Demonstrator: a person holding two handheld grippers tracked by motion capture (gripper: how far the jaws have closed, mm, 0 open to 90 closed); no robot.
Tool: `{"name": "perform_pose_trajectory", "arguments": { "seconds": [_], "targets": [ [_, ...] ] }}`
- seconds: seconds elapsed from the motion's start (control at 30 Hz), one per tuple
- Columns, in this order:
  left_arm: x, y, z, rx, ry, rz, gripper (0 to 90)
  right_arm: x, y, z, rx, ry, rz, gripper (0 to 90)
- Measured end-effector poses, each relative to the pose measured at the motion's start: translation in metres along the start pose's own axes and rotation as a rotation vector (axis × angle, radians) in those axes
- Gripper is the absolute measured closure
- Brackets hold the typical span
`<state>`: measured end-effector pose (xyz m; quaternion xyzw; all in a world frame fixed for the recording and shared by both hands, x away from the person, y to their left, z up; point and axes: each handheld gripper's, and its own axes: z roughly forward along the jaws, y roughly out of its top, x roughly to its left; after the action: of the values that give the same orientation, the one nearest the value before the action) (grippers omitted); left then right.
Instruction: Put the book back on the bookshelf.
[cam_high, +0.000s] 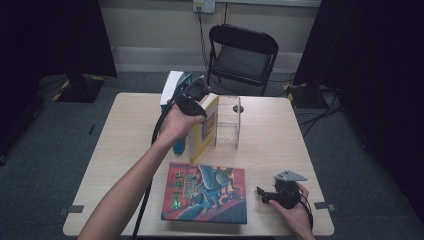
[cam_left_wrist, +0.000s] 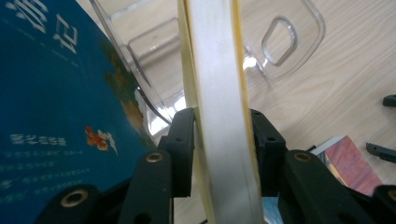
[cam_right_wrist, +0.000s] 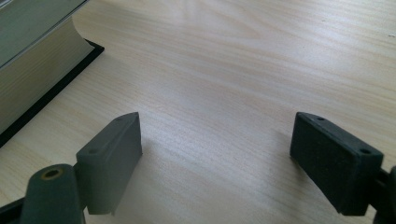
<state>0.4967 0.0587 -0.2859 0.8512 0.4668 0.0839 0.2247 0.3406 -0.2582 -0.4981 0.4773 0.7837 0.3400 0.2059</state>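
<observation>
Table: one big book lies flat near the front edge, not yet shelved. Clear rack holds a blue book. Left gripper clamps a yellow book upright beside the rack; seating remains. Right gripper rests, jaws apart, empty. Rack slots hard to read.

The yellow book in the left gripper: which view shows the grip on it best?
The left gripper view: the yellow book stands edge-on with the left gripper shut on it, pads pressed on both covers. The high view shows its cover beside the hand. The right gripper view shows another book.
</observation>
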Motion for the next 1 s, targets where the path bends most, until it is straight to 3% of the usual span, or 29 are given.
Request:
{"name": "perform_pose_trajectory", "arguments": {
  "seconds": [0.2,0.37,0.4,0.43,0.47,0.6,0.67,0.87,1.0],
  "targets": [
    [0.001,0.016,0.011,0.095,0.010,-0.028,68.4,0.000,0.000,0.000,0.001,0.001,-0.001,16.5],
    [-0.001,0.018,0.016,0.120,0.028,-0.037,71.3,0.000,0.000,0.000,0.001,0.002,-0.003,16.5],
    [-0.002,0.018,0.015,0.122,0.048,-0.028,73.3,0.000,0.000,0.000,0.001,0.002,-0.004,16.5],
    [-0.003,0.017,0.014,0.110,0.080,-0.027,75.3,0.000,0.000,0.000,0.002,0.002,-0.004,16.5],
    [-0.003,0.017,0.014,0.104,0.085,-0.030,75.6,0.000,0.000,0.000,0.002,0.002,-0.003,16.5],
    [0.002,0.015,0.012,0.072,0.055,-0.084,75.7,0.000,0.001,0.000,0.005,0.000,-0.002,16.4],
    [0.005,0.017,0.011,0.058,0.051,-0.090,75.7,0.000,0.001,0.000,0.003,0.001,-0.004,16.4],
    [0.011,0.032,0.013,-0.004,0.078,-0.126,75.7,0.000,0.001,0.001,0.003,0.001,-0.003,16.5],
    [0.018,0.042,0.021,-0.008,0.080,-0.166,75.7,0.000,0.001,0.001,0.002,0.001,-0.004,16.5]
  ]
}}
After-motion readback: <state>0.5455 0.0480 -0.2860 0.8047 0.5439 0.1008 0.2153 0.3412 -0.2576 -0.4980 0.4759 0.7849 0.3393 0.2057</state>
